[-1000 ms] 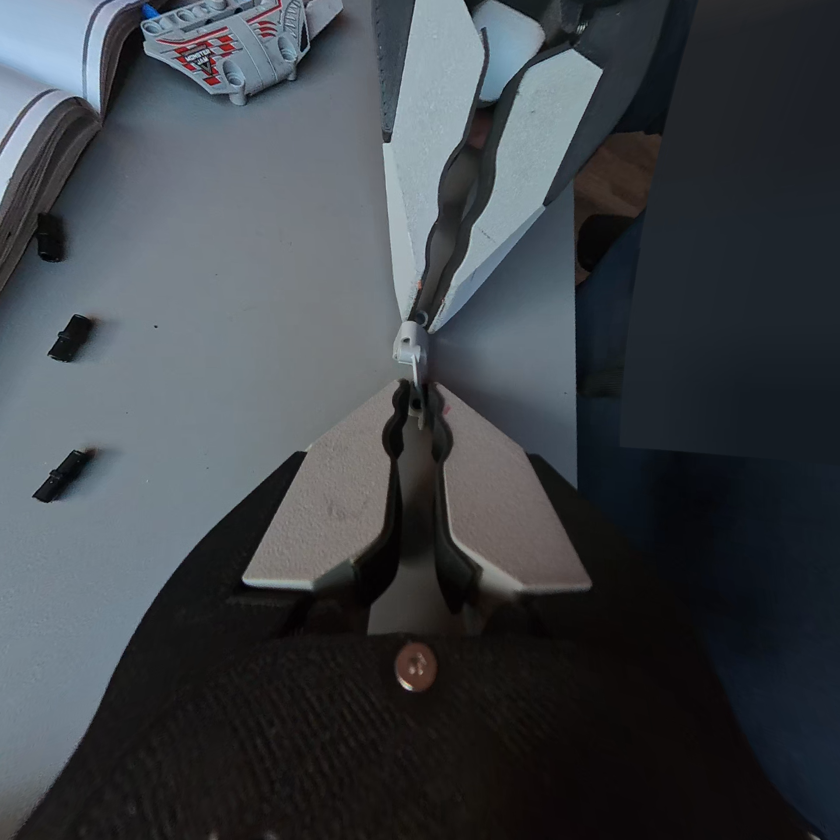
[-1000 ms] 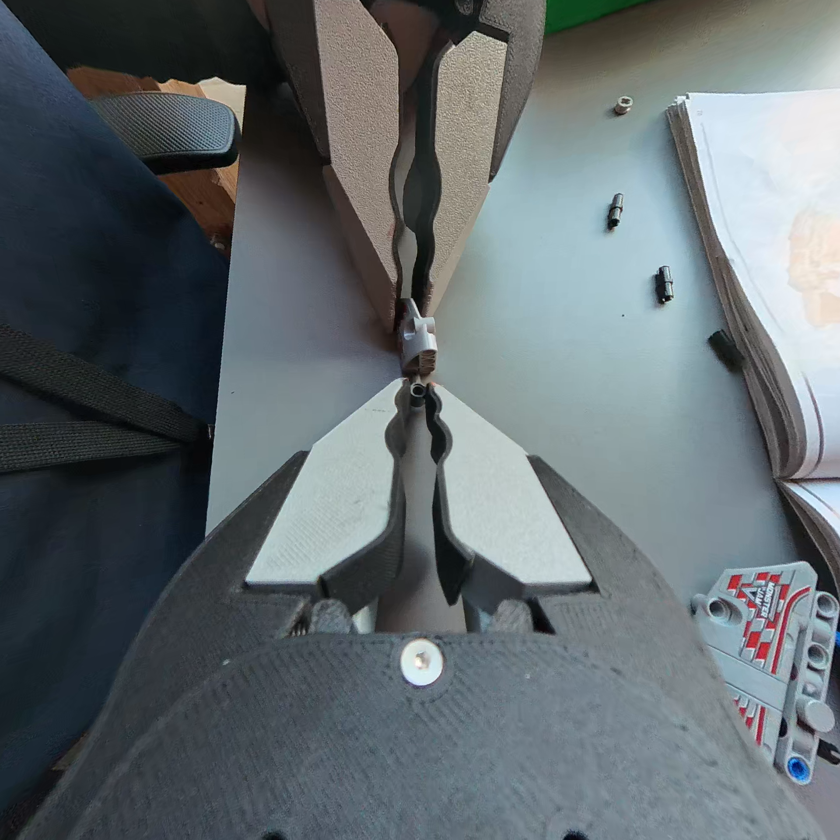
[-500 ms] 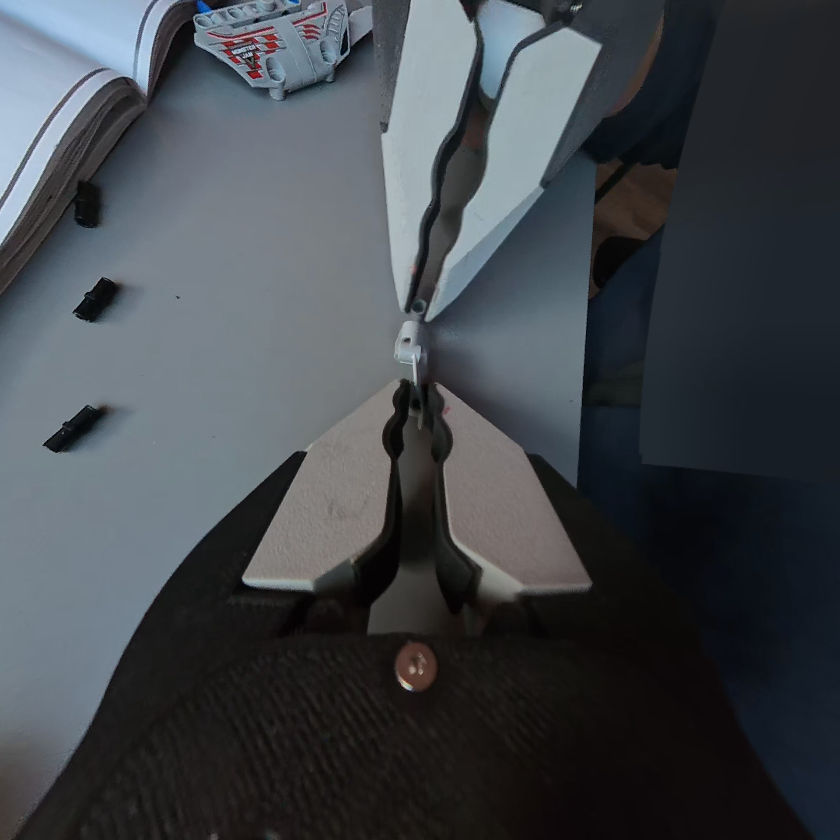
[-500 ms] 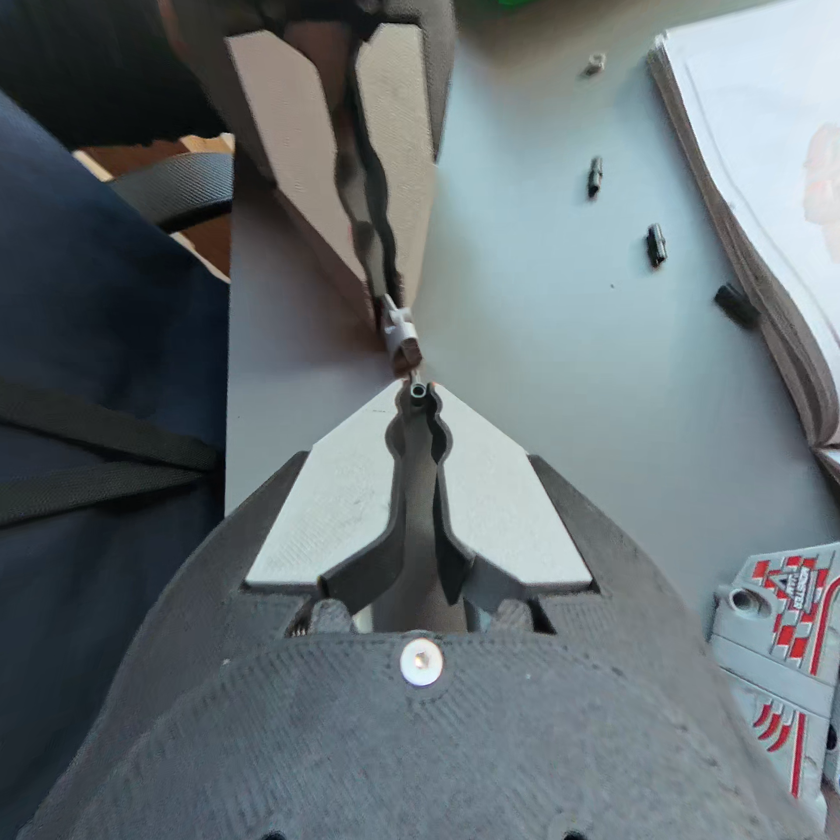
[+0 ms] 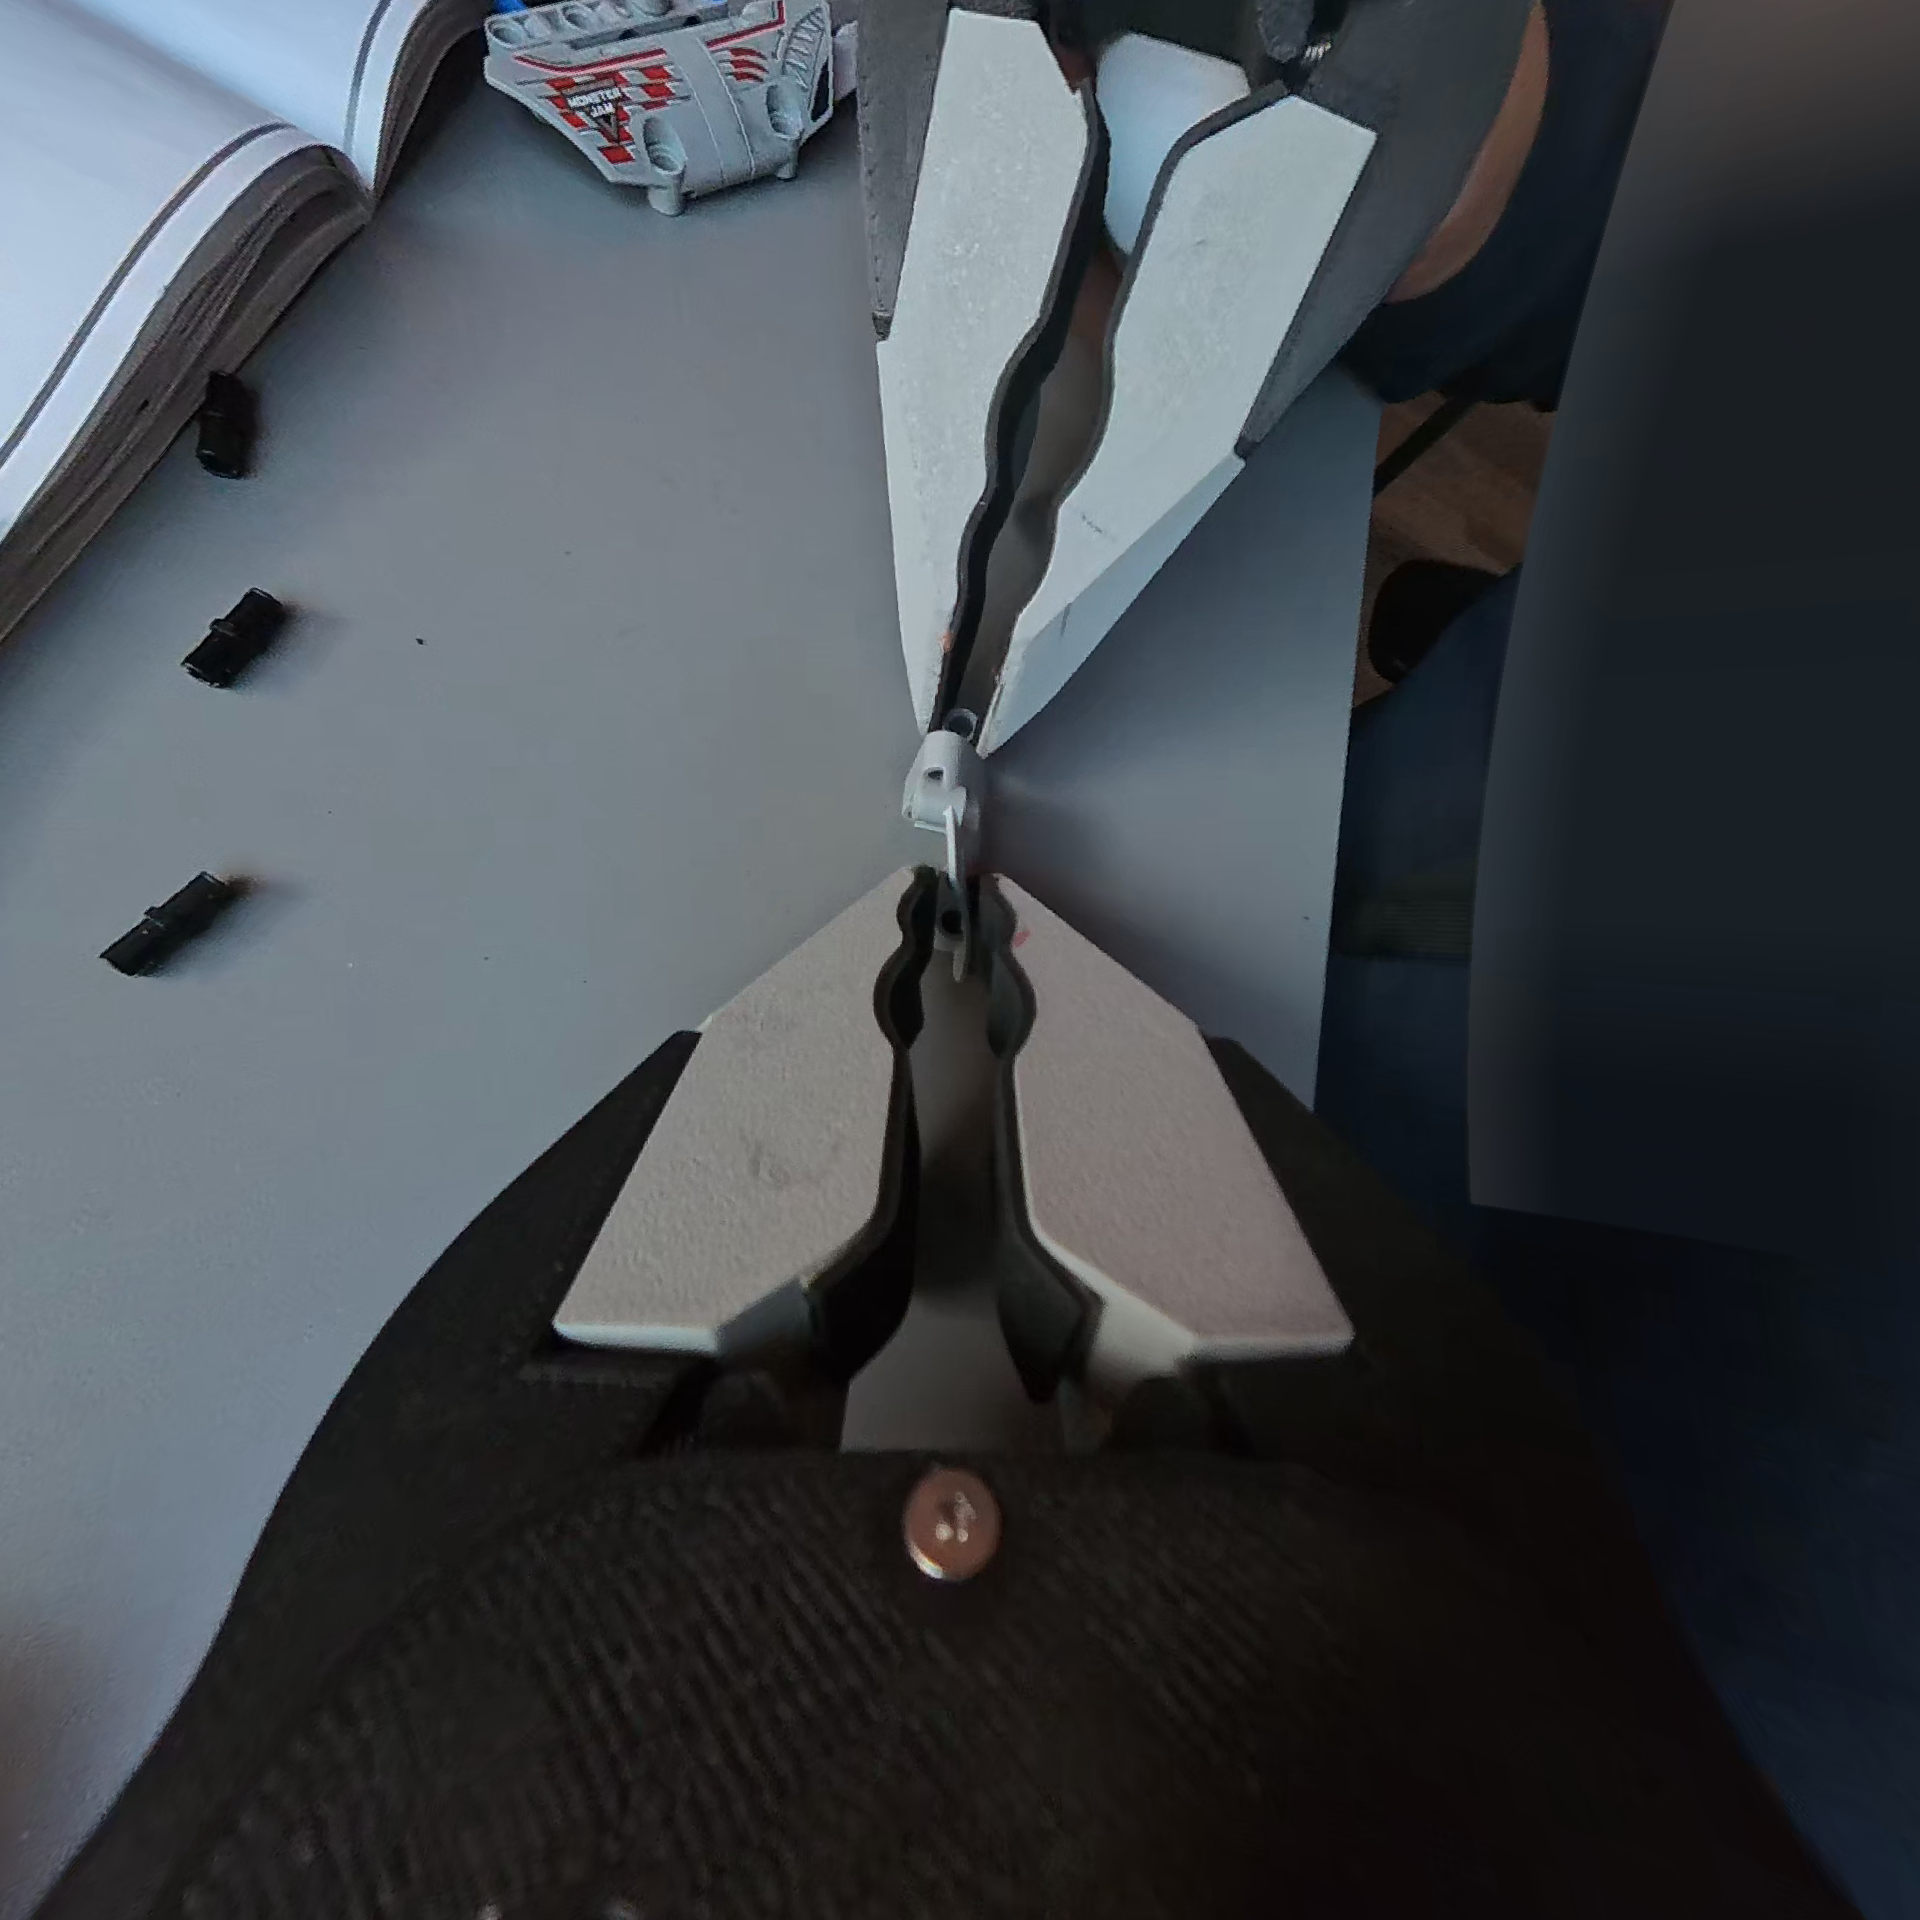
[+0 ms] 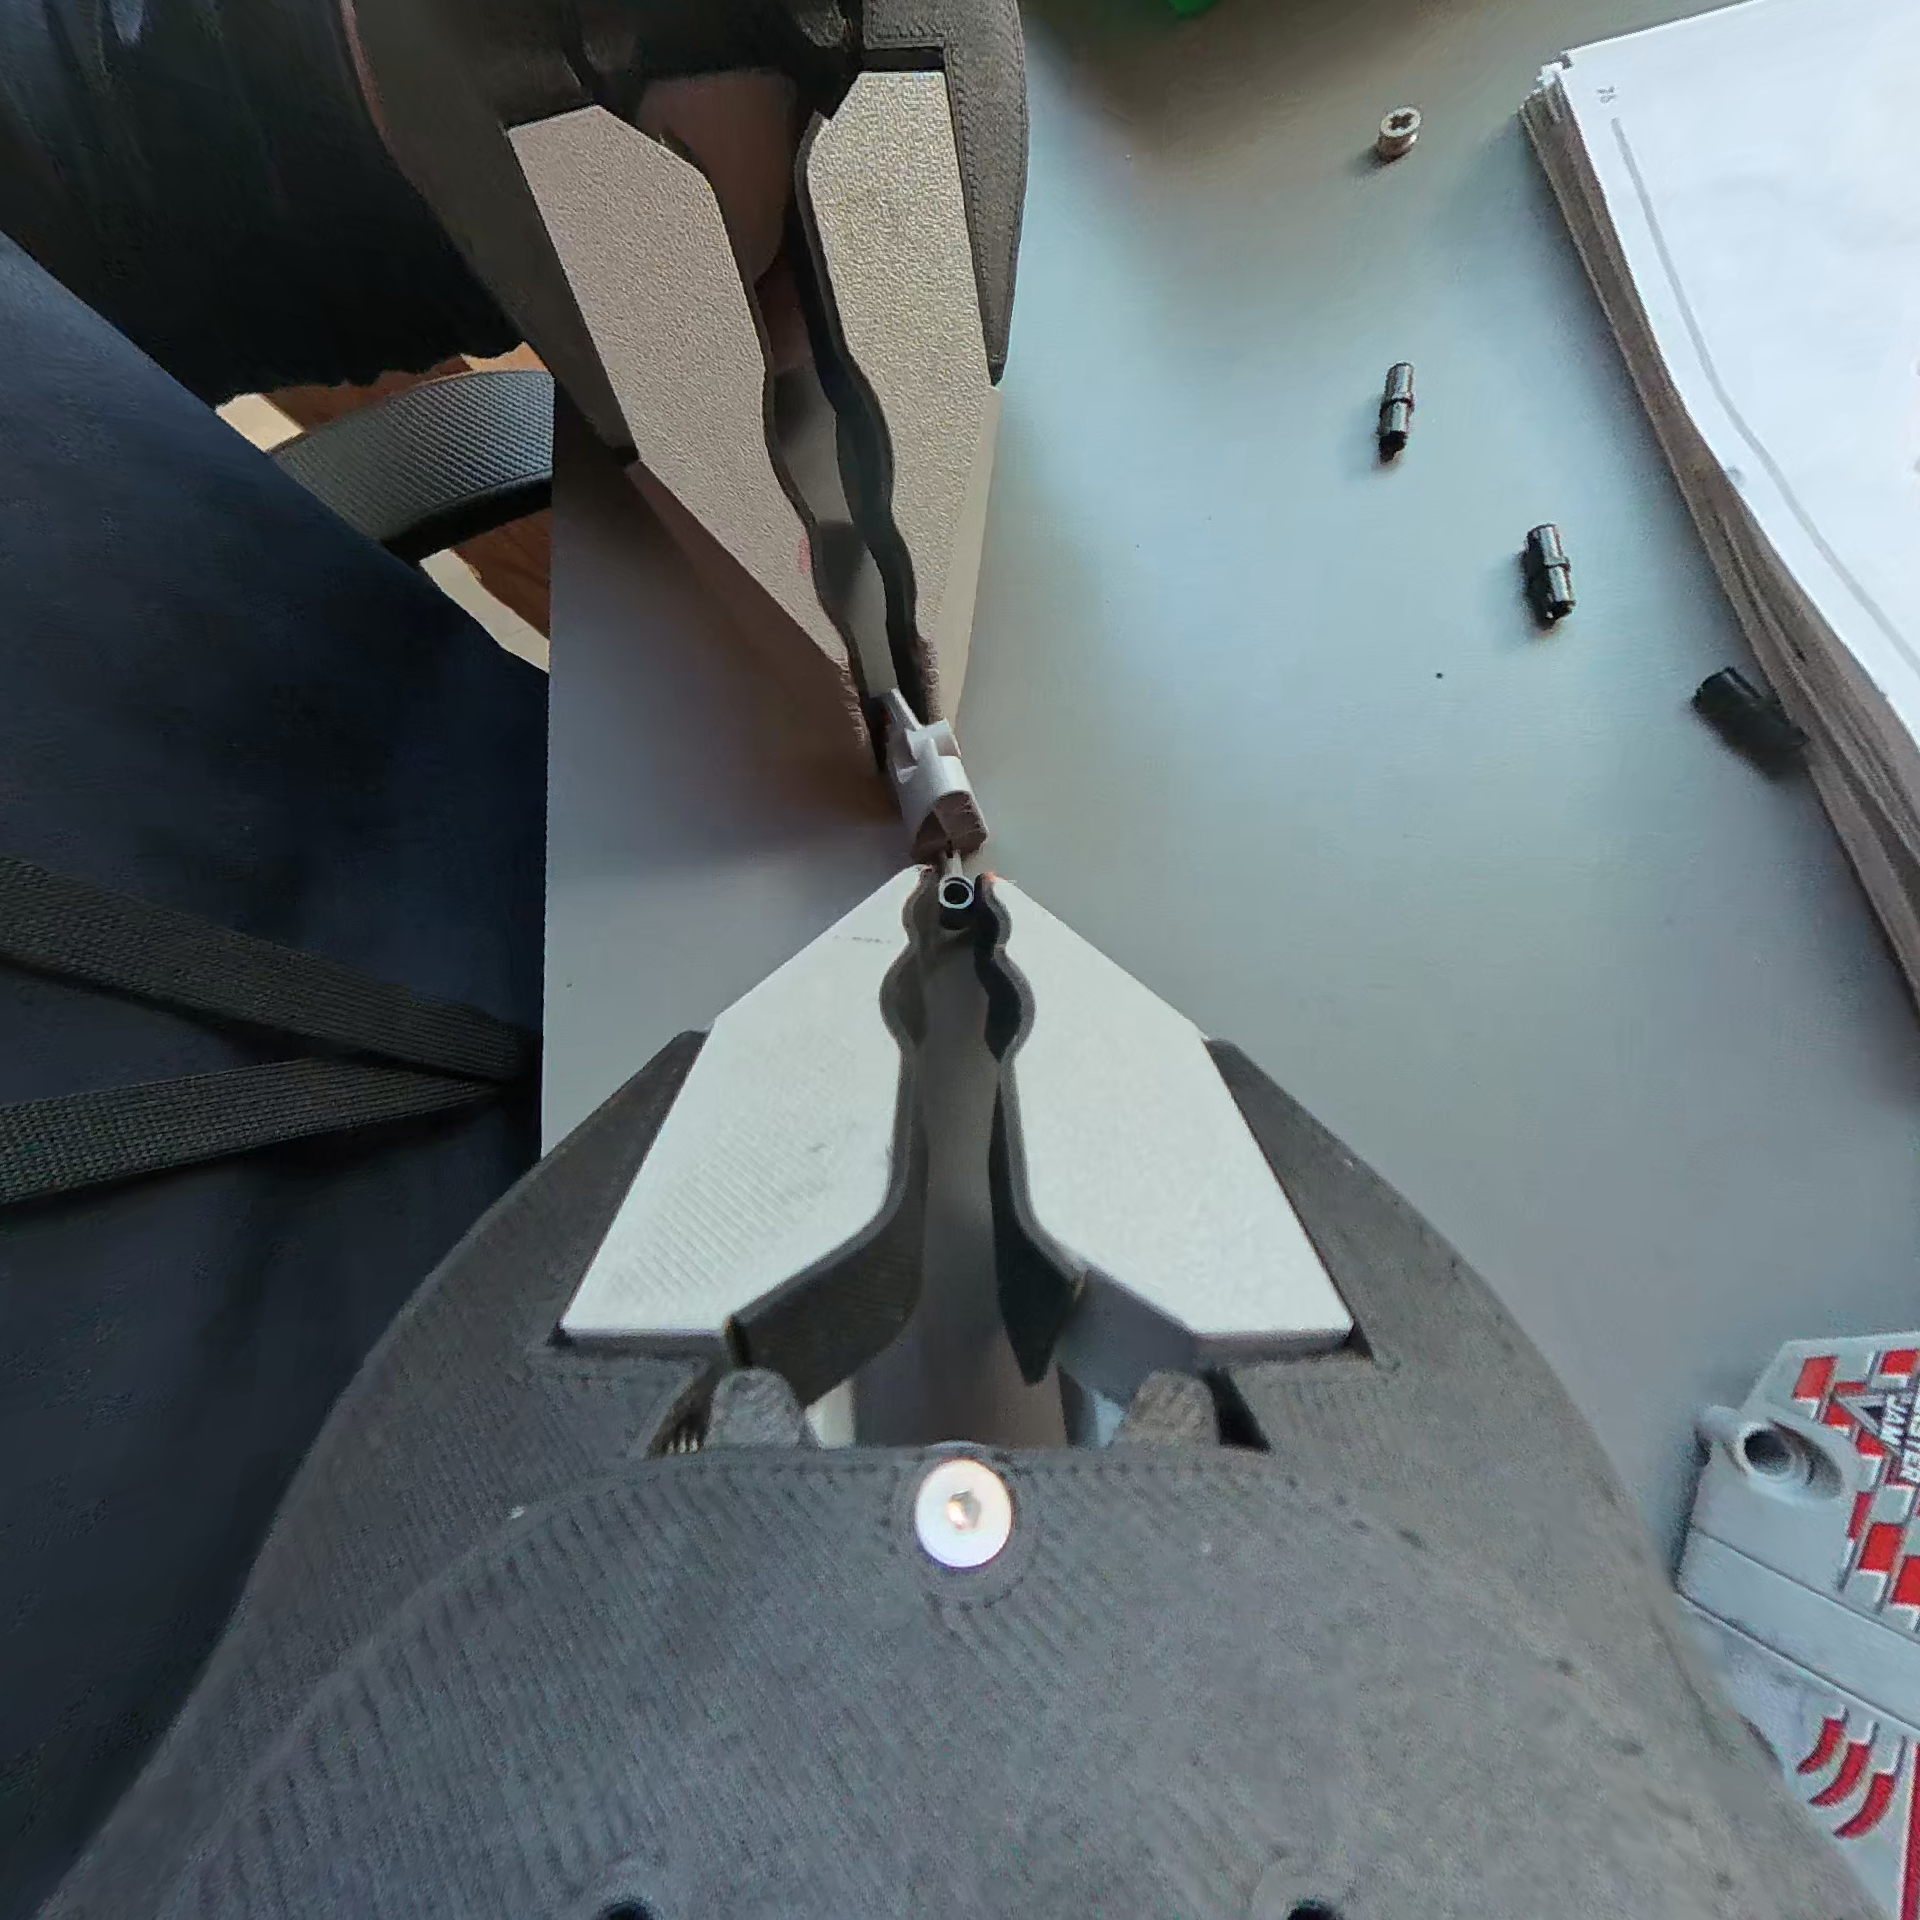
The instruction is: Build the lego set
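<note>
A small light-grey connector (image 5: pixel 943 790) is held above the grey bench (image 5: pixel 582 644), near its edge. The left gripper (image 5: pixel 951 914) is closed on a thin pale part at the connector's near end; seen from the right wrist, the connector (image 6: pixel 925 764) projects from the left gripper (image 6: pixel 902 717). The right gripper (image 6: pixel 958 891) is closed on a small dark tube (image 6: pixel 956 891), which is set just beside the connector's tip; whether the two touch cannot be told. In the left view the right gripper (image 5: pixel 966 717) meets the connector from the far side. Three black pins (image 5: pixel 234 637) lie well left of the connector, beside an open booklet (image 5: pixel 145 239). A grey panel with red markings (image 5: pixel 665 104) rests beyond the connector, next to the booklet. A small grey bush (image 6: pixel 1397 133) lies by the booklet's far corner.
</note>
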Motion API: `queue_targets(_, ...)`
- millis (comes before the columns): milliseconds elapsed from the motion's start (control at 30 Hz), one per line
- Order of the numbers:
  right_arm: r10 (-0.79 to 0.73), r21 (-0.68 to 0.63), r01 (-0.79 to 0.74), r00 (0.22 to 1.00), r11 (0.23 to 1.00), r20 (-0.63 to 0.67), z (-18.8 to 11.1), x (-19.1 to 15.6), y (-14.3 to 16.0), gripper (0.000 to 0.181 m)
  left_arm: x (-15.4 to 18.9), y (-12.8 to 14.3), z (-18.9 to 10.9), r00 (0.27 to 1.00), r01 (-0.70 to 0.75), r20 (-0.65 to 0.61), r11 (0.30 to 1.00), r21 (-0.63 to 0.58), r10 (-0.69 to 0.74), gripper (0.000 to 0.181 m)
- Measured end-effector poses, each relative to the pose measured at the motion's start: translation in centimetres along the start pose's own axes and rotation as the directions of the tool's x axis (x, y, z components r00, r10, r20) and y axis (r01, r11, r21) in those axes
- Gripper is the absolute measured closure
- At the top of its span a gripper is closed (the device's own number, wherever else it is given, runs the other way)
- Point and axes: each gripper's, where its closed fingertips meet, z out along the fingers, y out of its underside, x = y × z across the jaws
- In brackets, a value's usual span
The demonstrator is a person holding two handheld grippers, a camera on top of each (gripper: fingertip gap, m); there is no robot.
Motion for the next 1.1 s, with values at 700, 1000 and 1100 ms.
queue_targets(700,-0.089,-0.032,0.091,0.994,0.995,0.058,0.18,-0.29,0.0,0.178,0.07,0.14,-0.06,1.0,0.02,-0.004,1.0,0.0,-0.02,0.176)
queue_targets(1000,-0.086,-0.002,0.087,0.993,0.996,-0.076,0.44,0.11,-0.4,0.178,0.06,0.08,0.1,1.0,0.008,0.026,1.0,0.003,-0.008,0.177)
queue_targets(1100,-0.022,0.012,0.022,0.998,1.0,-0.059,0.32,0.07,-0.35,0.179,0.08,0.05,0.17,1.0,0.008,0.03,1.0,0.006,-0.008,0.177)
